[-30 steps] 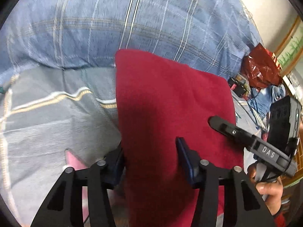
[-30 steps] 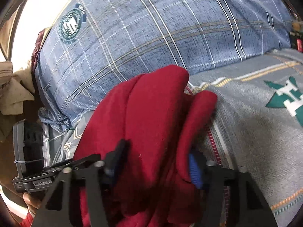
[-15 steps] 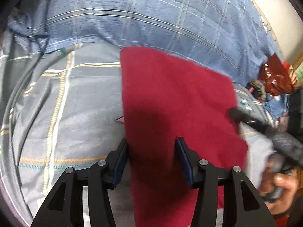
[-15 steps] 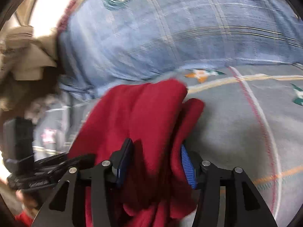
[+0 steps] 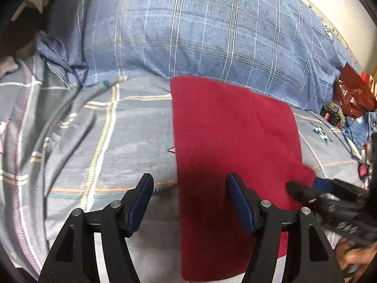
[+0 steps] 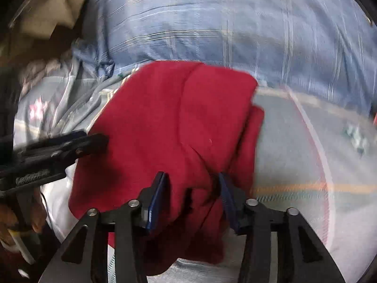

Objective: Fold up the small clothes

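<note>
The red garment [image 5: 233,146] lies folded on the grey bedsheet [image 5: 132,141]; the left gripper [image 5: 189,202] stands spread at its edge, while the right gripper [image 6: 192,200] pinches a bunched corner (thick layers), which may drag the fold askew if pulled.

Plain dark red cloth [image 5: 231,146], blue plaid pillow [image 5: 212,37], grey striped bedsheet [image 5: 132,127], black tongs, blue pads [image 5: 240,202]

A folded red fleece garment [image 6: 174,127] is pinched near its lower right edge between the blue-padded fingers of the right gripper [image 6: 192,198]. The left gripper [image 6: 59,149] is seen at the garment's left edge, above a grey bedsheet [image 6: 294,160] and a blurred blue plaid pillow [image 6: 235,28].
</note>
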A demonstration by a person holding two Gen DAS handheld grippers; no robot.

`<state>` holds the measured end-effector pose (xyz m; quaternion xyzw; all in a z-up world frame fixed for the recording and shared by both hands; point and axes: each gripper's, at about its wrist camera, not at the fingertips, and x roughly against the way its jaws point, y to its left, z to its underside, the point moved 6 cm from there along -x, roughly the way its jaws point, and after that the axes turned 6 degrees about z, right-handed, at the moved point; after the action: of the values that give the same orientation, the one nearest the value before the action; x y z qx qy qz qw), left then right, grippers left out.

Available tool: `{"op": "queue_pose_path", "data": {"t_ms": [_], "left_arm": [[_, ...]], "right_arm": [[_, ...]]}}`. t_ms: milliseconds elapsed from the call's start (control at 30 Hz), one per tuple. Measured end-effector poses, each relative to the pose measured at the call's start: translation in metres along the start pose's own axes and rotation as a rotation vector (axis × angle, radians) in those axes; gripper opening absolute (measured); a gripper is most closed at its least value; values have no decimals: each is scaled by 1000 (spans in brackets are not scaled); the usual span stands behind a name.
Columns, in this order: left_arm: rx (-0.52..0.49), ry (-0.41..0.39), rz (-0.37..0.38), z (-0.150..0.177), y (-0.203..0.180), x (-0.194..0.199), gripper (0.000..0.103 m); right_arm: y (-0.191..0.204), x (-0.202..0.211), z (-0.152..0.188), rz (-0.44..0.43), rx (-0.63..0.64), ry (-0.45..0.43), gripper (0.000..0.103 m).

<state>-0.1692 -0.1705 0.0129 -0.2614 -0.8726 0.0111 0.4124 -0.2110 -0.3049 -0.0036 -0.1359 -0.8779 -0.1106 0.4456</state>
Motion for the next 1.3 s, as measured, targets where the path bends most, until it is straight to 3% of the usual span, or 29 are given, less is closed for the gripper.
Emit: {"op": "queue_pose_path", "data": {"t_ms": [200, 267, 533, 1000, 1133, 1300], "left_arm": [[4, -39, -28, 14, -2, 25, 65], [0, -59, -38, 17, -3, 35, 65], [-54, -126, -69, 30, -12, 79, 65], [-63, -163, -74, 37, -8, 112, 65], [-74, -166, -73, 34, -6, 113, 65], [-72, -166, -68, 34, -4, 112, 65]], "right_arm": [[-2, 35, -4, -46, -72, -68, 52], [0, 52, -2, -42, -93, -113, 62], [20, 87, 6, 13, -87, -224, 79], [36, 92, 17, 44, -73, -226, 85], [39, 93, 16, 32, -68, -221, 96], [40, 93, 15, 34, -75, -226, 97]]}}
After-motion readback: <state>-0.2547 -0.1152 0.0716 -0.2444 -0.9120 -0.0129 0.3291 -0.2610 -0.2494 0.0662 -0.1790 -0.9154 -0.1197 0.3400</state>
